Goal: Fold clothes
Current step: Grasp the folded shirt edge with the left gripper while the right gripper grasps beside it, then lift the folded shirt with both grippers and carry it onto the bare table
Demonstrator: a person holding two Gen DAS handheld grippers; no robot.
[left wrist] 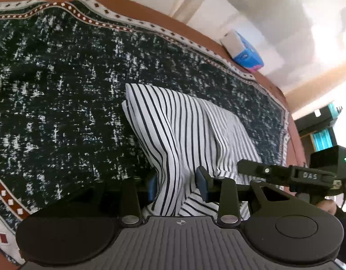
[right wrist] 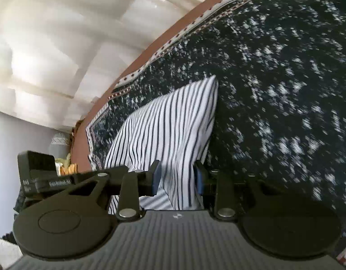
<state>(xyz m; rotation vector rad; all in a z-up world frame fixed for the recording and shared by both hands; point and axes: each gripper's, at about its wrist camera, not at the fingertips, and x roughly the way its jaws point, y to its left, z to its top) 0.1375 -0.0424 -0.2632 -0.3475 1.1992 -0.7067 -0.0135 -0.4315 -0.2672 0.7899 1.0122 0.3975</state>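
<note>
Dark patterned cloth left of striped garment lies bare; blue box blocks far-right edge.

striped garment: 1 | claws: 2 | tissue pack: 1

The striped garment lies on a patterned cloth spread over the counter, near the cloth's edge. A fold of it rises between the fingers of the left tool; another bunch sits between those of the right tool. A small box rests at the counter's far rim.
</note>
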